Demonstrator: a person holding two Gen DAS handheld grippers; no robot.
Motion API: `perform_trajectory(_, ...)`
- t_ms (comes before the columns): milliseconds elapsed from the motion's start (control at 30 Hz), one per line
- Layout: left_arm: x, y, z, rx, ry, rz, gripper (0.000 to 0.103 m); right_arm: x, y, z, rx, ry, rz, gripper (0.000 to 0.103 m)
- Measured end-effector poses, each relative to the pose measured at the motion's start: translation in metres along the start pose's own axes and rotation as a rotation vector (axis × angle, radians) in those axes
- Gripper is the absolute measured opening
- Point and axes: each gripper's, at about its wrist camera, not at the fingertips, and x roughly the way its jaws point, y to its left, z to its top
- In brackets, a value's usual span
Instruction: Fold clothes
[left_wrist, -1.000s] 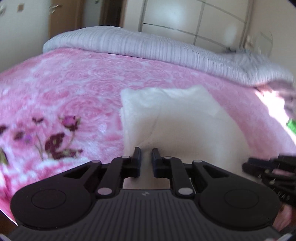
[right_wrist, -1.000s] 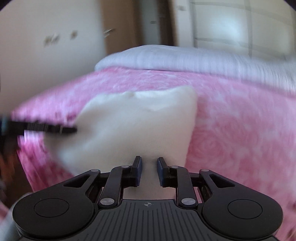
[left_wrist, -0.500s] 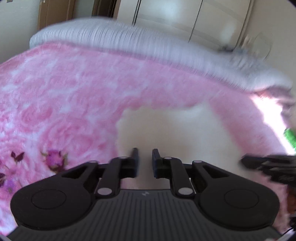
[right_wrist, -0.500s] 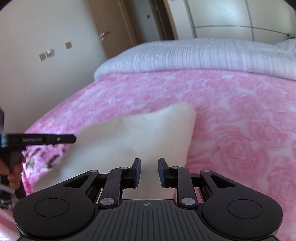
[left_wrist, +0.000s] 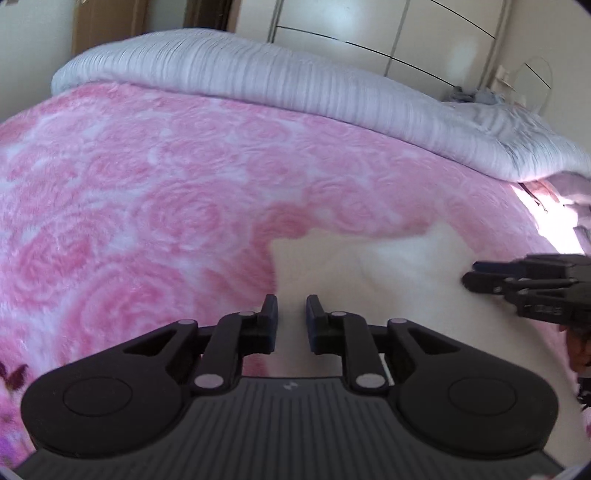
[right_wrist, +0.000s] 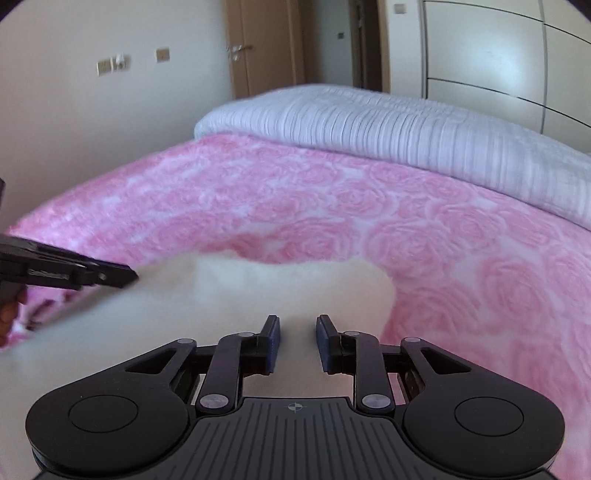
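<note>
A white fleecy garment lies folded on the pink rose-patterned blanket; it also shows in the right wrist view. My left gripper is shut on its near left edge, fabric between the fingers. My right gripper is shut on its near right edge. Each gripper shows in the other's view: the right gripper at the far right, the left gripper at the far left. The garment's near part is hidden under the gripper bodies.
A grey-white striped duvet is bunched along the bed's far side. Beyond it stand white wardrobe doors and a wooden door. A sunlit patch lies at the bed's right edge.
Both grippers have lifted and carried the garment's near edge forward over the rest, so less of the white garment shows. The right gripper's fingers stand slightly wider apart.
</note>
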Motion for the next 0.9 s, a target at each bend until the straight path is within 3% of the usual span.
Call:
perform_trajectory(67, 0.002, 0.006, -0.002, -0.02, -0.004, 0.006, 0.028, 0.014, -0.015, 0.002, 0.073, 0.011, 0.023, 0.026)
perform_trajectory(133, 0.004, 0.011, -0.002, -0.049, -0.003, -0.003, 0.028, 0.016, -0.025, 0.007, 0.139, 0.01, 0.035, 0.026)
perform_trajectory(233, -0.001, 0.007, 0.004, -0.053, -0.007, -0.008, 0.021, 0.009, -0.019, 0.016, 0.088, -0.03, 0.005, 0.026)
perform_trajectory(367, -0.015, -0.009, 0.021, 0.01, -0.062, -0.028, 0.01, 0.014, -0.004, 0.023, 0.003, -0.025, 0.039, 0.026)
perform_trajectory(433, -0.015, -0.017, 0.03, 0.029, -0.063, -0.095, 0.007, 0.02, -0.004, 0.024, 0.013, -0.022, 0.053, 0.026)
perform_trajectory(533, 0.001, -0.037, 0.037, 0.12, -0.037, -0.115, 0.005, 0.025, -0.003, 0.025, 0.024, -0.025, 0.08, 0.026)
perform_trajectory(633, 0.035, -0.048, 0.033, 0.184, 0.058, -0.128, 0.004, 0.032, -0.001, 0.027, 0.004, -0.017, 0.086, 0.026)
perform_trajectory(700, 0.044, -0.046, 0.03, 0.213, 0.042, -0.102, 0.003, 0.041, -0.002, 0.028, -0.001, -0.004, 0.058, 0.026)
perform_trajectory(800, 0.046, -0.032, 0.029, 0.144, 0.031, -0.081, 0.003, 0.049, -0.014, 0.029, 0.037, -0.008, 0.031, 0.026)
perform_trajectory(900, 0.052, -0.025, 0.023, 0.152, 0.033, 0.006, 0.003, 0.054, -0.029, 0.027, 0.118, -0.004, 0.027, 0.026)
